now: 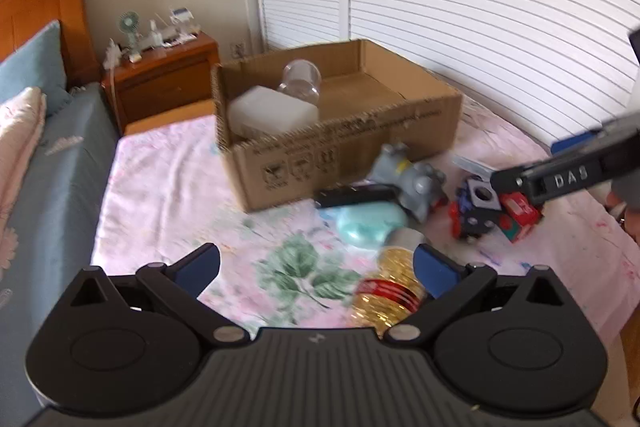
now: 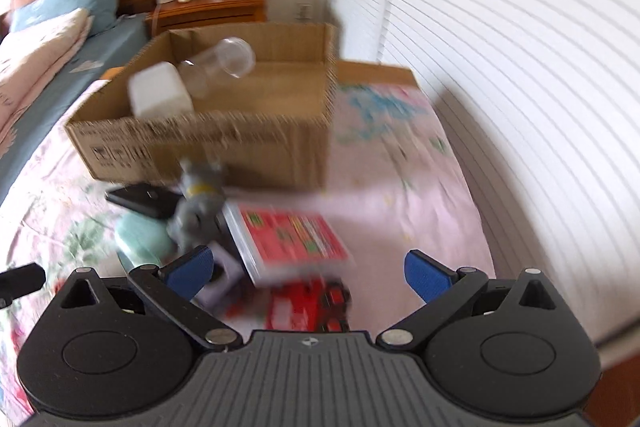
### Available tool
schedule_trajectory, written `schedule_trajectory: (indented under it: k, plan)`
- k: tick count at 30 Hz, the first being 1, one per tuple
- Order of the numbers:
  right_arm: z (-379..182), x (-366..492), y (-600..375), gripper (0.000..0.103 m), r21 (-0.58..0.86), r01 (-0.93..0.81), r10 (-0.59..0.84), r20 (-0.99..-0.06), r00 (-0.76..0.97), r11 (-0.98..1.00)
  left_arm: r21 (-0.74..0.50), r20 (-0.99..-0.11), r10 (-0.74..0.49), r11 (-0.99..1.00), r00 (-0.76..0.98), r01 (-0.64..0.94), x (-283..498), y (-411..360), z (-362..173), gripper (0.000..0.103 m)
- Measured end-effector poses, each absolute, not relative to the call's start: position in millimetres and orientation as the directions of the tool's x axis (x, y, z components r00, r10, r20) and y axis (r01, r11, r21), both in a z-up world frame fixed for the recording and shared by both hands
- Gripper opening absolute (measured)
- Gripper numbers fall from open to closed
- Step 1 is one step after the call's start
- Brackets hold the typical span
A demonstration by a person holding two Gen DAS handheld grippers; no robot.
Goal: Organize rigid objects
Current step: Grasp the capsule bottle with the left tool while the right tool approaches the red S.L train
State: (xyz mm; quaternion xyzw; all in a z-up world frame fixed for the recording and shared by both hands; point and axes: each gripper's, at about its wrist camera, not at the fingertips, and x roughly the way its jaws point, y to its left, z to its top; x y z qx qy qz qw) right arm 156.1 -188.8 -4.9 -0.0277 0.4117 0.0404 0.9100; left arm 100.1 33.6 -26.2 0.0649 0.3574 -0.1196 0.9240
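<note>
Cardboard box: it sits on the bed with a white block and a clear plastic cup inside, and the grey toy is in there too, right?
Not quite. The cardboard box on the bed does hold the white block and the clear plastic cup, but the grey toy lies outside it, on the sheet in front of the box. The left wrist view shows this; the right wrist view agrees.

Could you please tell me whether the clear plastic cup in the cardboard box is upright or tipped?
Tipped: the clear plastic cup lies sideways, mouth facing outward.

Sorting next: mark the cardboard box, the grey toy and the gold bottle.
cardboard box [image 1: 352, 163], left wrist view, printed front wall.
grey toy [image 1: 412, 179], left wrist view, its body.
gold bottle [image 1: 390, 291], left wrist view, red label.
</note>
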Motion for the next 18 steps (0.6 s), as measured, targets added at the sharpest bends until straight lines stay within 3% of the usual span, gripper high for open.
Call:
schedule_trajectory:
  k: [7, 13, 18]
  plan:
    - [-28, 142, -206, 0.103, -0.012, -0.034, 0.013, -0.761, 0.648, 0.999, 0.042, -0.704, -0.189, 0.951, 0.685, 0.306, 99, 22, -46, 0.102]
    - [-41, 142, -199, 0.103, -0.027, -0.080, 0.031, -0.768, 0.640, 0.996, -0.019, -0.730, -0.213, 0.956, 0.650, 0.292, 99, 27, -61, 0.102]
    - [-51, 146, -194, 0.103, -0.057, -0.081, 0.006, -0.783, 0.622, 0.995, 0.004, -0.743, -0.188, 0.959, 0.643, 0.285, 98, 30, -70, 0.102]
